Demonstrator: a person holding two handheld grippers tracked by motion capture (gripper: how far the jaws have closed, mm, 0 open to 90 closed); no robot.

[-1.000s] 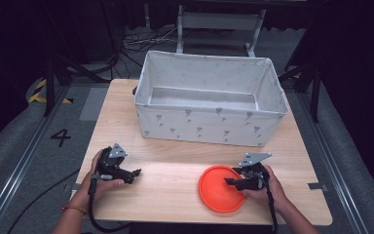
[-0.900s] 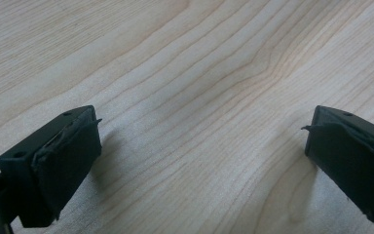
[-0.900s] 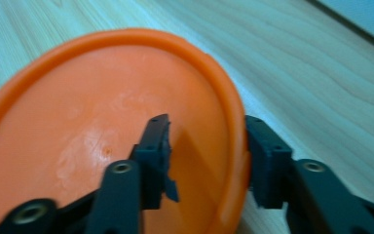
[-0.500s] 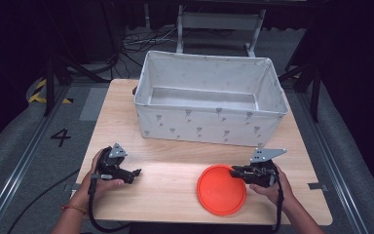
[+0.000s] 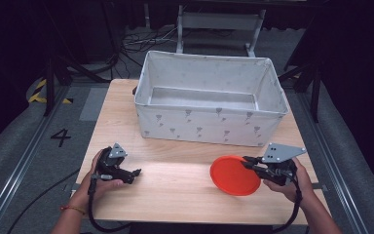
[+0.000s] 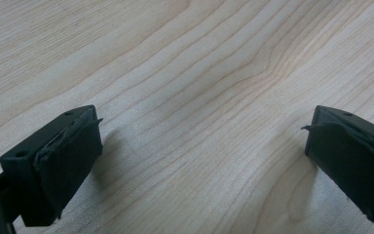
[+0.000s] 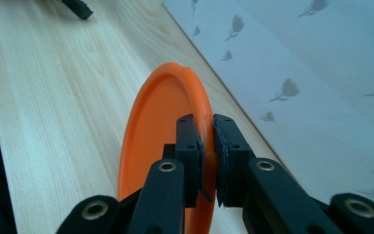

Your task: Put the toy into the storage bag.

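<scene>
My right gripper (image 5: 254, 165), lower right of high view: jaws pinched onto rim of orange plate (image 5: 234, 175). In right gripper view plate (image 7: 163, 146) stands on edge between jaws, face turned toward left of frame. Edge grip likely chosen because flat plate offers no other hold. Plate round, no long axis; right rim raised, disc tilts toward frame left. Fabric bin (image 5: 209, 127) just beyond, probable destination. My left gripper (image 5: 126, 172), lower left: jaws wide apart, empty, low over wooden table (image 6: 185, 73), parked.
</scene>
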